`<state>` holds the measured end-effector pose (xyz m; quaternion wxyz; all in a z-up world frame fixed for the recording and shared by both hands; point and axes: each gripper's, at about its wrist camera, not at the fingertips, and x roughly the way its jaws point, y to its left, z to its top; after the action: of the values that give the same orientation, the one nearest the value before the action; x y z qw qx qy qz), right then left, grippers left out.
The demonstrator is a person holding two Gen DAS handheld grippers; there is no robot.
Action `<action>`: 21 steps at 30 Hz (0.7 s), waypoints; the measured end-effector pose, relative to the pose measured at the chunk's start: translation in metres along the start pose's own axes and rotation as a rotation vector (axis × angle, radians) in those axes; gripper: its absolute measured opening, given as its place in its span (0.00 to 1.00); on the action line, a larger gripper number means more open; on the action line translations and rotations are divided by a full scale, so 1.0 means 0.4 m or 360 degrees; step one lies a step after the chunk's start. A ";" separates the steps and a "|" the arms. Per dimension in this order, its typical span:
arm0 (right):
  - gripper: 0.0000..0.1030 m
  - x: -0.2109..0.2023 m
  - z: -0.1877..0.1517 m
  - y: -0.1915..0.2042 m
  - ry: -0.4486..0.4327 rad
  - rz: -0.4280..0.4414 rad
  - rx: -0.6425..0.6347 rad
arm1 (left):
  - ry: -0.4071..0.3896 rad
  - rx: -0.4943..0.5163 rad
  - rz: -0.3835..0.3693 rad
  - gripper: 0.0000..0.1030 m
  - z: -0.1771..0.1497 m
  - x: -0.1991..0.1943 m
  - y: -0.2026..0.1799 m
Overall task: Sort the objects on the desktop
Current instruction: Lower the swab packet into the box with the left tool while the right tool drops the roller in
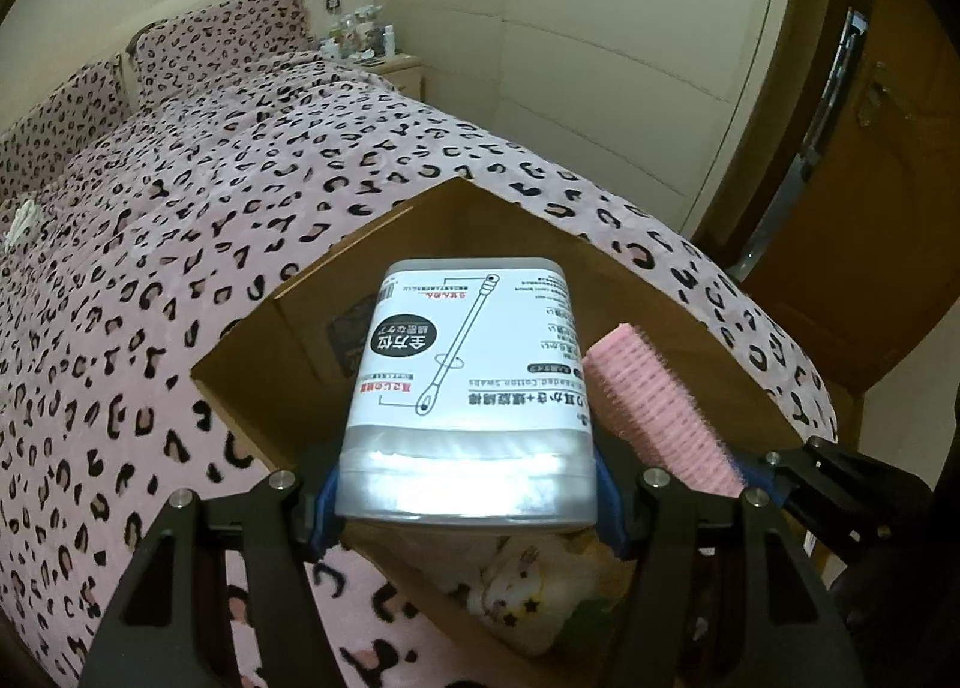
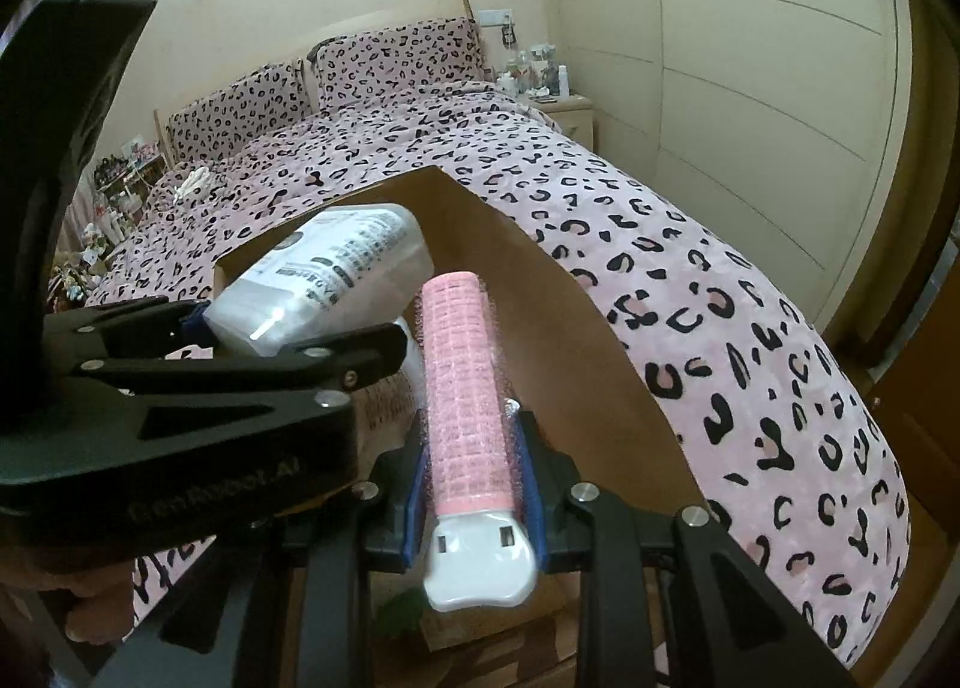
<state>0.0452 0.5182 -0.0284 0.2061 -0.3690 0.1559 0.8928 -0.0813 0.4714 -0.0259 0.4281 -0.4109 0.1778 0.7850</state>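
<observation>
My left gripper (image 1: 468, 502) is shut on a clear cotton swab box (image 1: 474, 388) with a white label, held over an open cardboard box (image 1: 264, 382) on the bed. My right gripper (image 2: 477, 502) is shut on a pink hair roller (image 2: 465, 394) with a white clip end, held over the same cardboard box (image 2: 600, 340). The roller (image 1: 654, 412) shows just right of the swab box in the left wrist view. The swab box (image 2: 324, 286) and the left gripper's fingers (image 2: 252, 364) show at left in the right wrist view. A small plush item (image 1: 522, 598) lies inside the box.
The cardboard box sits on a bed with a pink leopard-print cover (image 1: 180, 244). Pillows (image 2: 396, 64) lie at the head. A nightstand (image 2: 564, 112) with bottles stands by the far wall. A wooden door (image 1: 870, 208) is at right.
</observation>
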 end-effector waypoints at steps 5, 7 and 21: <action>0.26 0.002 0.004 -0.017 -0.0004 0.0018 0.0026 | 0.0001 -0.0001 -0.0051 0.63 0.009 0.006 -0.003; 0.26 0.008 0.008 -0.021 -0.0003 0.0034 0.0036 | -0.0004 -0.0016 -0.0071 0.63 0.013 0.008 0.002; 0.37 0.017 0.005 -0.036 0.0059 0.0055 0.0127 | -0.0030 -0.0033 -0.0036 0.68 0.015 -0.017 0.041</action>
<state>0.0466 0.5331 -0.0340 0.2023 -0.3742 0.2013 0.8824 -0.0957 0.4622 -0.0182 0.4342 -0.4100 0.1610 0.7858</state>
